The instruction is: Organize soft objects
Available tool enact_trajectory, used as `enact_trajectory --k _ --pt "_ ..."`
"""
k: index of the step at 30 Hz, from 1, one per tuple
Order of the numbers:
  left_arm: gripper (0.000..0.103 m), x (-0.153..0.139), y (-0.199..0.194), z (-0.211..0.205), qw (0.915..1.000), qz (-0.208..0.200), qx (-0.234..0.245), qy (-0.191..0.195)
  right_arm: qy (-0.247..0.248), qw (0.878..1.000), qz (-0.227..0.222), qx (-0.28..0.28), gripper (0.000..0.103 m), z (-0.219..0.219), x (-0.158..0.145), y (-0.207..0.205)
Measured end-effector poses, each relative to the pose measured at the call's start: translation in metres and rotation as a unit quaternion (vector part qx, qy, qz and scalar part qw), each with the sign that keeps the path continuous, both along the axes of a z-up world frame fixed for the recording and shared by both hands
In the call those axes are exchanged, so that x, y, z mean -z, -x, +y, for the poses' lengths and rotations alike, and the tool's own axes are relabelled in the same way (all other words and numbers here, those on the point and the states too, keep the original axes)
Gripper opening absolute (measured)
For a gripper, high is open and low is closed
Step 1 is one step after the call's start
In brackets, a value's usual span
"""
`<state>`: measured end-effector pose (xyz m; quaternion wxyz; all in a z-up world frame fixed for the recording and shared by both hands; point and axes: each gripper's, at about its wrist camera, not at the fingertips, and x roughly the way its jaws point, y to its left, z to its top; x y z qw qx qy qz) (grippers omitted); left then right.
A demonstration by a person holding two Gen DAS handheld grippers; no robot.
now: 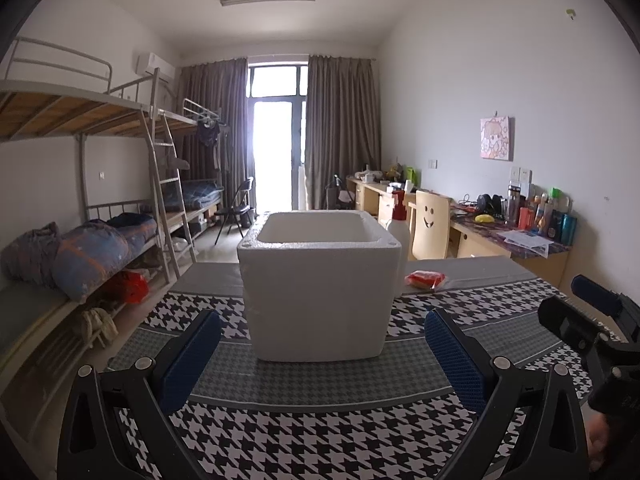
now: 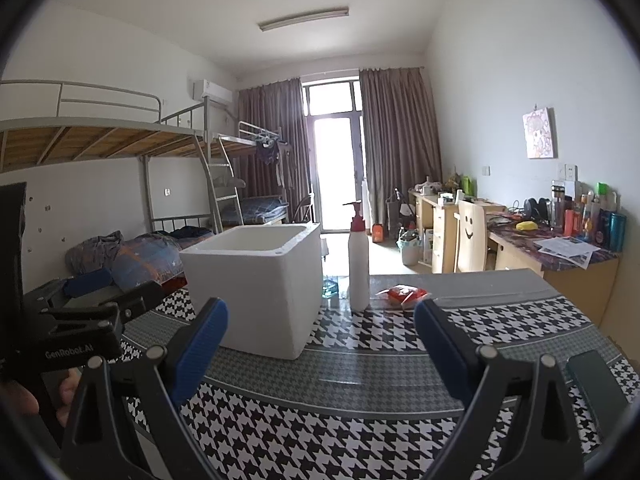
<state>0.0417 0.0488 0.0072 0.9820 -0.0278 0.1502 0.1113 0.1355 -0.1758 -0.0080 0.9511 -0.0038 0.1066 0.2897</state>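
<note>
While both grippers hang above the houndstooth-patterned table, neither one holds anything: the left gripper has its blue-padded fingers spread wide, with bare cloth between them, and the right gripper is spread just as wide, its pads framing only the tabletop. A white foam box stands upright on the table and serves as the landmark; it sits straight ahead of the left gripper, and in the right wrist view the same box lies ahead and to the left of the right gripper. Its top is open and what shows of the inside is plain white wall; the bottom cannot be seen. Just beside the box, on its right, stands a white pump bottle with a red collar, upright and apart from the box wall. Further right of the box, beyond the bottle, a small red soft packet in clear wrap lies flat on the grey band of the cloth, near the far edge of the table; the left wrist view shows the packet just past the box's right corner, not touching it. Behind the box, across the room, are bunk beds to its left and a long desk with a smiley-faced wooden chair to its right.
</note>
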Motion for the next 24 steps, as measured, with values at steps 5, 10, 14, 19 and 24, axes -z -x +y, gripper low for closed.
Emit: enact_trajectory --k 5,10,14,19,24 --pt "0.102 0.005 0.005 0.000 1.0000 -0.007 0.006 0.003 0.014 1.000 -0.005 -0.002 0.096 0.007 0.007 0.005" --pt "0.102 0.008 0.012 0.003 0.9998 -0.020 -0.001 -0.005 0.015 1.000 -0.006 -0.007 0.096 0.012 0.012 0.011" --pt "0.102 0.010 0.016 0.003 0.9997 -0.022 -0.004 -0.010 0.015 1.000 -0.005 -0.007 0.096 0.014 0.016 0.015" --pt "0.102 0.013 0.019 0.000 0.9997 -0.019 0.002 -0.012 0.014 1.000 -0.001 0.006 0.097 0.014 0.021 0.016" --pt "0.102 0.014 0.020 0.002 0.9998 -0.015 0.013 -0.009 0.015 1.000 0.003 0.012 0.097 0.013 0.024 0.021"
